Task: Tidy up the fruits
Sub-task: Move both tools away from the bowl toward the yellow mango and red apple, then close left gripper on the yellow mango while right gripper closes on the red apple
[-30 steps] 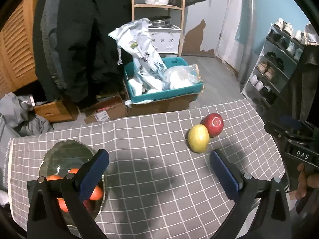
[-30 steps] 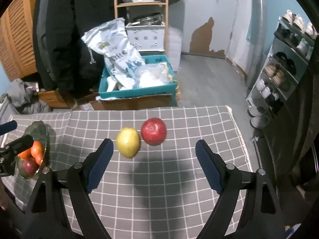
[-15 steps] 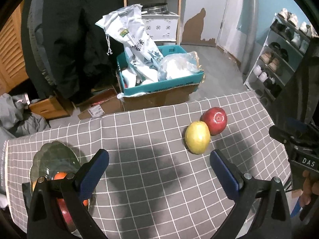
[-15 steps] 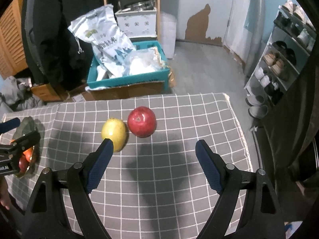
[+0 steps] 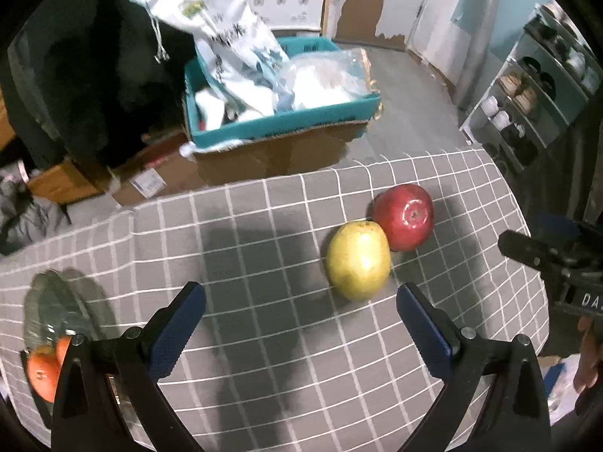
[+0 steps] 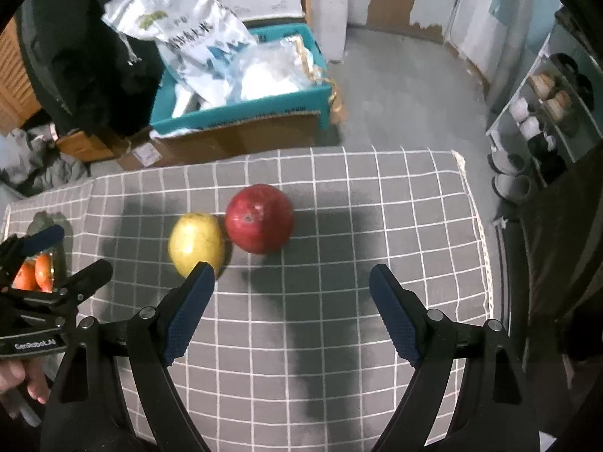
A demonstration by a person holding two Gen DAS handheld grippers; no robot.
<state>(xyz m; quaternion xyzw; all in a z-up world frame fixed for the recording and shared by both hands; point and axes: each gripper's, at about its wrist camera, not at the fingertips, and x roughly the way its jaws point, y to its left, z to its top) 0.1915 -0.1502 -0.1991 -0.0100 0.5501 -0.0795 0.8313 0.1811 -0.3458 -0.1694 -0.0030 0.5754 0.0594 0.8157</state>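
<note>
A yellow apple (image 5: pixel 358 260) and a red apple (image 5: pixel 405 216) lie touching on the grey checked tablecloth (image 5: pixel 264 233). My left gripper (image 5: pixel 301 301) is open, hovering just short of the yellow apple, nothing between its fingers. At the far left a glass bowl (image 5: pixel 49 301) holds orange fruits (image 5: pixel 41 373). In the right wrist view the yellow apple (image 6: pixel 196 243) sits by the left fingertip and the red apple (image 6: pixel 260 218) just beyond; my right gripper (image 6: pixel 290 278) is open and empty. The left gripper (image 6: pixel 56 256) shows there over the bowl's oranges (image 6: pixel 35 275).
Beyond the table's far edge stand a teal crate (image 5: pixel 286 120) with plastic bags on a cardboard box, dark coats and a shoe rack (image 5: pixel 527 98) at the right. The right gripper's body (image 5: pixel 557 260) shows at the right edge. The cloth's right edge (image 6: pixel 478 218) drops off.
Both grippers have moved forward and lower toward the two apples, which now look larger. The left gripper has shifted right, away from the bowl. The fruits have not moved.
</note>
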